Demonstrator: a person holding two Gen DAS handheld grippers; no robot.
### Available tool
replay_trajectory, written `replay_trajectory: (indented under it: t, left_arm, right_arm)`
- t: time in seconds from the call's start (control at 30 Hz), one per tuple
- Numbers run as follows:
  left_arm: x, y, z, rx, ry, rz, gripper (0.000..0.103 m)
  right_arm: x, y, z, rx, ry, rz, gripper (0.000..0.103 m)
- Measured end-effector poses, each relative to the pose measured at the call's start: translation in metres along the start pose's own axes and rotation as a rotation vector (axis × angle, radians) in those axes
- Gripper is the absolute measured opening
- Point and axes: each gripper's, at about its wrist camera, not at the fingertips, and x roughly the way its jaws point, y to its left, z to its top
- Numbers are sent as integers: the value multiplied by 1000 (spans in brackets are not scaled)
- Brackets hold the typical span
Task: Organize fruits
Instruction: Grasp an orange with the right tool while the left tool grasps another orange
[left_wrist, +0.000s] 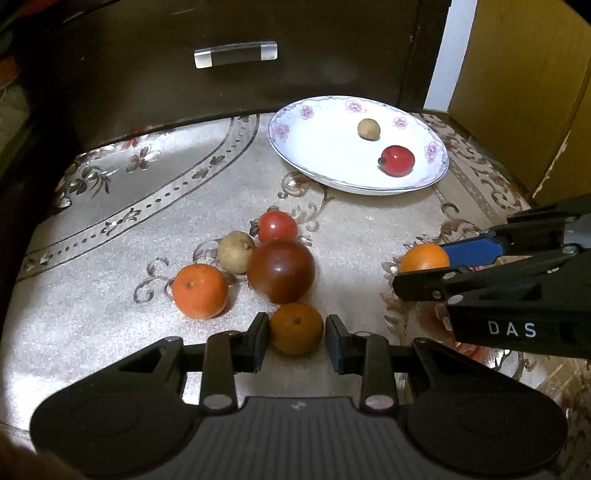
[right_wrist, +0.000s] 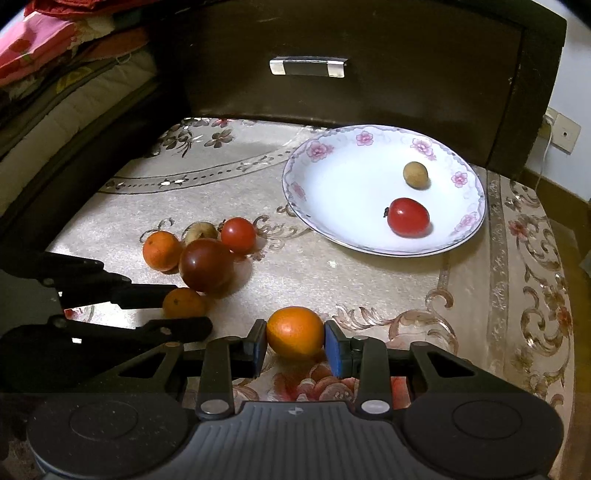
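Nearest the left camera, the left gripper (left_wrist: 296, 341) sits low over the cloth (left_wrist: 129, 314) with its jaws around a small dull orange (left_wrist: 296, 328). The left pad touches the fruit's side; whether the right pad also presses it cannot be told, so a firm grip is unclear. In the right view the same gripper (right_wrist: 192, 310) comes in from the left edge with that orange (right_wrist: 183, 302) between its fingers.

The right gripper (right_wrist: 295, 343) has a bright orange (right_wrist: 295, 332) between its blue pads, both of which meet the fruit's sides, so it is clamped on it; the orange rests on the cloth (right_wrist: 369, 277). From the left view this gripper (left_wrist: 421, 267) reaches in from the right with the orange (left_wrist: 424, 257) at its tips.

Just beyond the dull orange lies a cluster: a large dark tomato (left_wrist: 281, 271) touching it, a third orange (left_wrist: 200, 291) to the left, a tan fruit (left_wrist: 235, 252) behind, and a red tomato (left_wrist: 277, 227) farthest back.

Farther off, well apart from the cluster, a flowered white plate (left_wrist: 321, 166) holds a red tomato (left_wrist: 397, 160) and a small tan fruit (left_wrist: 368, 129), set apart from each other. Behind the plate stands a dark drawer front (left_wrist: 147, 81) with a clear handle (left_wrist: 235, 54).
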Motion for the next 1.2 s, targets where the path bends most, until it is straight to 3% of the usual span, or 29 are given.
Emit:
replay_trajectory:
  t: [0.93,1.2]
  left_arm:
    - [-10,-14,-7,89,27,-14,36]
    - [-17,-20,5,91,-17,-32,36]
  right_arm:
    - [2,1,-9,-49,31,-19,29]
    - [-5,-1,-5,-35,7,-15,29]
